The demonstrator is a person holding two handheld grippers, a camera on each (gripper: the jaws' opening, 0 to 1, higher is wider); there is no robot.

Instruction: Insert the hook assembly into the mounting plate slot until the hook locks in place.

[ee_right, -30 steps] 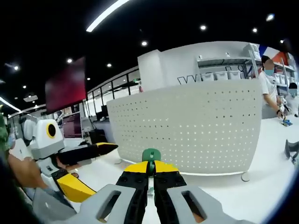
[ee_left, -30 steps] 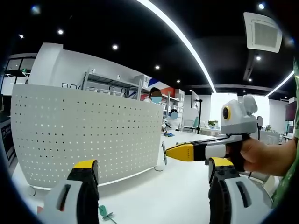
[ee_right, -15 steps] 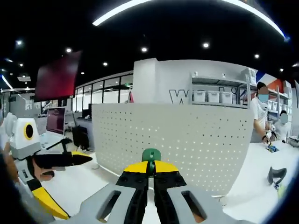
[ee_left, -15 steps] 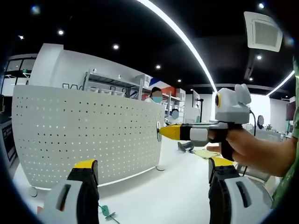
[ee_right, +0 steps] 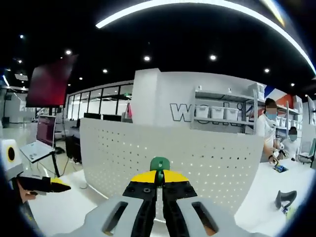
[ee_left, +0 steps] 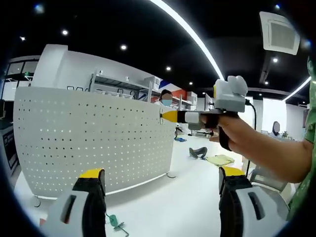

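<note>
Between the right gripper fingers, pressed together, sits the green hook assembly, held up before the white perforated mounting plate. Nearer the left gripper, fingers spread apart with nothing between, another green hook lies on the white table. Beyond, the right gripper's tip meets the plate's upper right edge.

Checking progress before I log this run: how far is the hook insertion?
Done: the right tool is shut on the green hook. In hand: in the left gripper view it is raised near the top right edge of the white pegboard. Left: no seating or lock is visible. The left tool is open and empty; another green hook lies on the table.
</note>
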